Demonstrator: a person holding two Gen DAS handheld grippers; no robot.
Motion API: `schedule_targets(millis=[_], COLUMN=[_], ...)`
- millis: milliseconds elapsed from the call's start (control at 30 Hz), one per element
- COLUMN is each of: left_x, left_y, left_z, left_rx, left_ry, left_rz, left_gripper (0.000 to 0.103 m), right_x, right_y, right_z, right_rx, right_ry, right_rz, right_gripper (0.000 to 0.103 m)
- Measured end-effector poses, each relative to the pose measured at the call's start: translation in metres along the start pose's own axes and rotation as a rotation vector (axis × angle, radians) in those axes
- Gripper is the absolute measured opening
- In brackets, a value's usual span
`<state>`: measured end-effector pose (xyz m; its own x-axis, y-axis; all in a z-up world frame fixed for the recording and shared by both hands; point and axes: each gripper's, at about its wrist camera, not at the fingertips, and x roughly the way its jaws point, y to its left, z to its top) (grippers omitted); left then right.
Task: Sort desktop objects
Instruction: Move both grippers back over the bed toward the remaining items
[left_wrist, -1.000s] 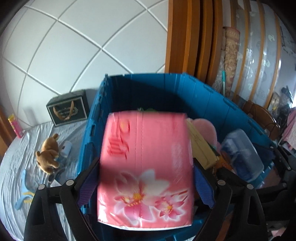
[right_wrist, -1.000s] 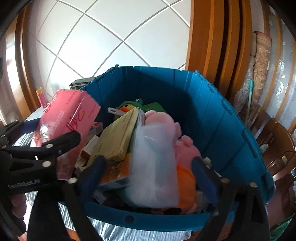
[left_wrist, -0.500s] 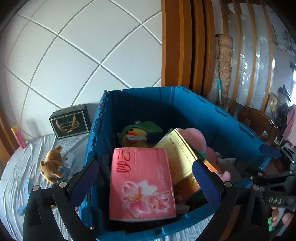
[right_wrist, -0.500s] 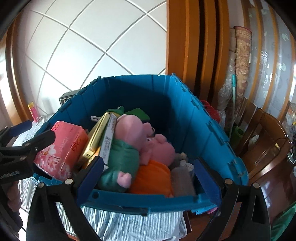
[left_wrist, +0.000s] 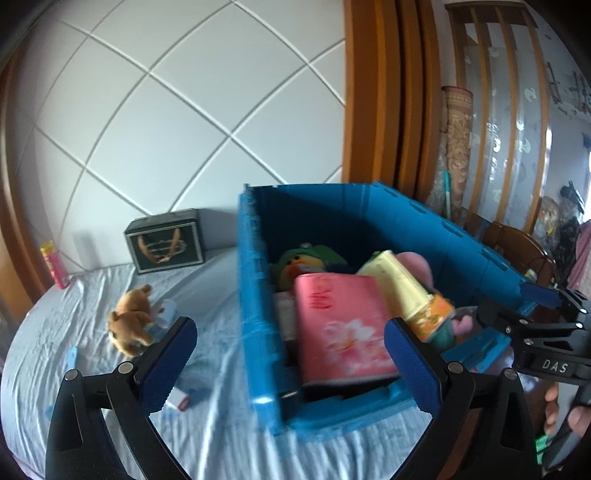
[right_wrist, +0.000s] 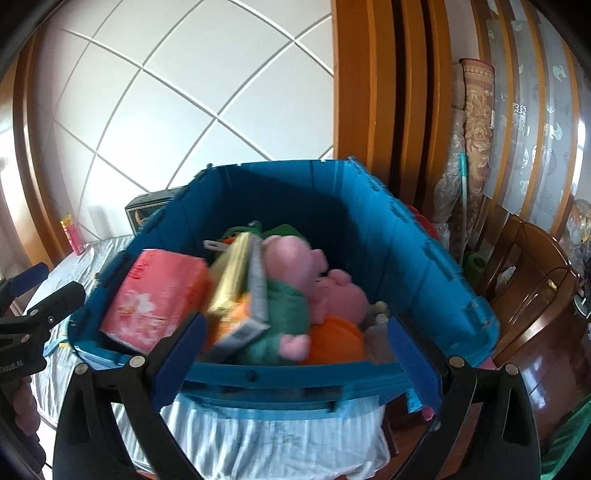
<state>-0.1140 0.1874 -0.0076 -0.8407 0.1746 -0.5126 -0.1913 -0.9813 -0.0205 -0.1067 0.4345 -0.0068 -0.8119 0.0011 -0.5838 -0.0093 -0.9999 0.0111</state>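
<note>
A blue plastic crate (left_wrist: 258, 295) (right_wrist: 417, 258) stands on a table covered with a pale cloth. Inside it lie a pink tissue pack (left_wrist: 343, 328) (right_wrist: 155, 295), a yellow box (left_wrist: 399, 280) (right_wrist: 232, 280), a duck plush (left_wrist: 299, 266) and pink pig plushes (right_wrist: 295, 258). My left gripper (left_wrist: 291, 358) hangs open in front of the crate's near left corner, holding nothing. Before the crate's near wall, my right gripper (right_wrist: 295, 350) is open and empty too. On the cloth left of the crate lies a brown plush toy (left_wrist: 131, 321).
A dark box (left_wrist: 166, 240) stands against the tiled wall, with a pink tube (left_wrist: 53, 264) at the far left. Small blue and white items (left_wrist: 177, 395) lie on the cloth near my left fingers. Wooden chairs (right_wrist: 532, 277) stand right of the table.
My left gripper let go of the pink tissue pack into the crate, opened and pulled back to the left. My right gripper released a translucent bag and drew back from the crate.
</note>
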Motion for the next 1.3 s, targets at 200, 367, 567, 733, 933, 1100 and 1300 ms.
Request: schedule_targets(millis=[200,367,567,733,933,1100,1300], left_x=[-0.02,-0.036,-0.047,-0.048,-0.034,-0.016,0.013], left_y=[0.05,0.098,0.16,0.216,0.286,0.332,0.384], left_z=[-0.008,-0.023,-0.051,-0.084,-0.123,-0.147,-0.168], left_rx=[-0.018,-0.035,-0.055,-0.075,-0.177,-0.262,-0.318], left_ry=[-0.006,0.001,0.022,0.057,0.152,0.213,0.308], left_rz=[0.013,0.017,0.051,0.14,0.207,0.279,0.398], left_gripper=[0.102,0.102,0.102,0.102,0.102,0.102,0.102], right_x=[-0.01,-0.026,-0.036,-0.039,-0.02,0.015,0.082], right_y=[0.055,0.103,0.159,0.207,0.266,0.31,0.352], right_z=[-0.005,-0.01,-0.024,-0.038,-0.055,-0.058,-0.061], right_rx=[-0.02,-0.036,-0.045,-0.046,-0.059,-0.138,-0.202], right_ry=[0.001,-0.008,-0.003,-0.01,0.025,0.073,0.148], right_rz=[0.004,-0.012,-0.019,0.01,0.095,0.162,0.251], right_gripper=[0.099,0.099,0.099,0.099,0.099,0.103,0.103])
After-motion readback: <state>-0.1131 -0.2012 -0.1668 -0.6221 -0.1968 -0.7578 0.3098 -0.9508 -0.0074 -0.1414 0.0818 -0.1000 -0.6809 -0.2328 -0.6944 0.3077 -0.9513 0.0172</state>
